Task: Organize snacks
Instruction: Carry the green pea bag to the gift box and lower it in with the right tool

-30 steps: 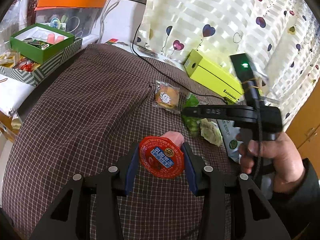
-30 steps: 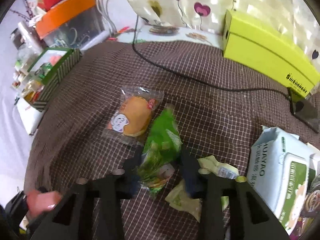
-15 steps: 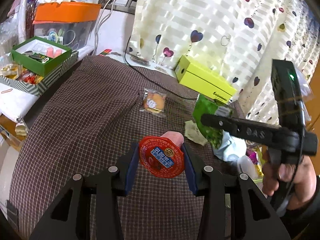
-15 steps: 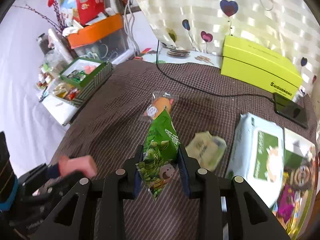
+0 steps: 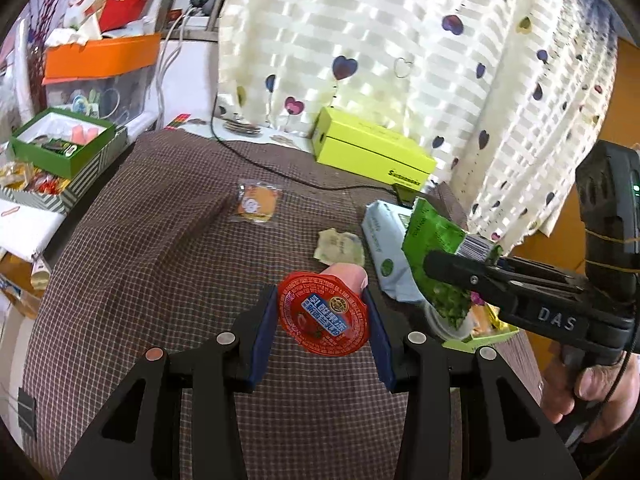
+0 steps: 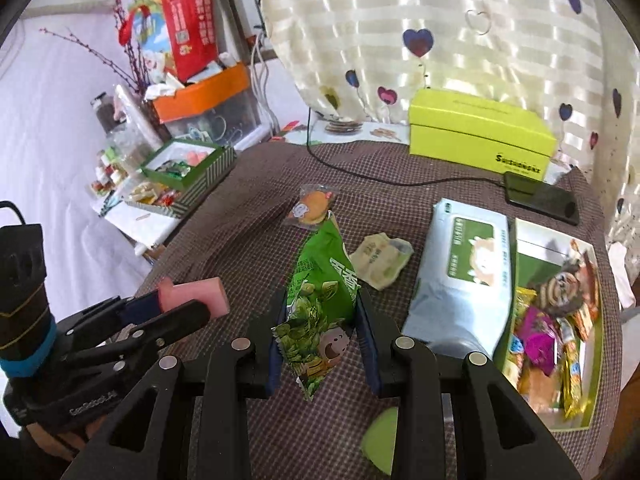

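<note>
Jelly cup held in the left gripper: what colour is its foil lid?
Red, with a blue label; clearest in the left wrist view.

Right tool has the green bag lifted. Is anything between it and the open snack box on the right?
Yes. The wipes pack lies on the cloth right against the snack box's left wall, between it and the green bag. The box's top is open, so carrying the bag over the pack looks clear.
</note>
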Available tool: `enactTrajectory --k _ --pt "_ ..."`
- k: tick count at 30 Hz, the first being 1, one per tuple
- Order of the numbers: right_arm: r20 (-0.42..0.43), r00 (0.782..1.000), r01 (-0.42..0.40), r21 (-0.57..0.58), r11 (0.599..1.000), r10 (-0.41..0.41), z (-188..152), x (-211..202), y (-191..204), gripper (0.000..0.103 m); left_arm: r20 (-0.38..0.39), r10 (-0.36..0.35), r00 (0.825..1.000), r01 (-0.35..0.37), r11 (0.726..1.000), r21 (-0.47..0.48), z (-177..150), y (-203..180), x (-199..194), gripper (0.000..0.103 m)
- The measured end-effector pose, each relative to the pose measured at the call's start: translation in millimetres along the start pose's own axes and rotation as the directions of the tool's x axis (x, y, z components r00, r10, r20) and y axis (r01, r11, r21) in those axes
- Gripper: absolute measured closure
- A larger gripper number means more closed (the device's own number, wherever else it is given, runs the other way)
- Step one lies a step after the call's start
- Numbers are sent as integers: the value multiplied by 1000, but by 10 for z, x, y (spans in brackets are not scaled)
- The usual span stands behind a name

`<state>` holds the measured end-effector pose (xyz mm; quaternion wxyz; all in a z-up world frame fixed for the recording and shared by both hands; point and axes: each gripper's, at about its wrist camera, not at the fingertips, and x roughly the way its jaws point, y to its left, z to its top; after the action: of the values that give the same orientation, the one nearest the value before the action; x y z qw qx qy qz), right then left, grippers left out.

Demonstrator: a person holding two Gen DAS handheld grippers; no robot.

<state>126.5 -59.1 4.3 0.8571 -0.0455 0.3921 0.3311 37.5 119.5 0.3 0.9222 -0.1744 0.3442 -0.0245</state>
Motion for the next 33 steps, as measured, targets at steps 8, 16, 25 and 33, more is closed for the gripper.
enactTrajectory --k 8,16,25,33 --pt "34 999 -1 58 998 -1 -187 -279 -241 72 -27 16 1000 -14 998 54 -4 -333 38 59" --pt "68 997 15 101 995 -22 -316 -523 -485 72 -46 2 999 2 995 102 -8 -600 100 59" --pt "81 996 30 147 989 -42 -424 -665 -722 72 -65 -12 998 21 989 143 -3 -815 178 59" --pt "92 993 62 188 980 -81 -523 -770 -971 72 -72 -34 997 46 984 169 32 -969 222 59"
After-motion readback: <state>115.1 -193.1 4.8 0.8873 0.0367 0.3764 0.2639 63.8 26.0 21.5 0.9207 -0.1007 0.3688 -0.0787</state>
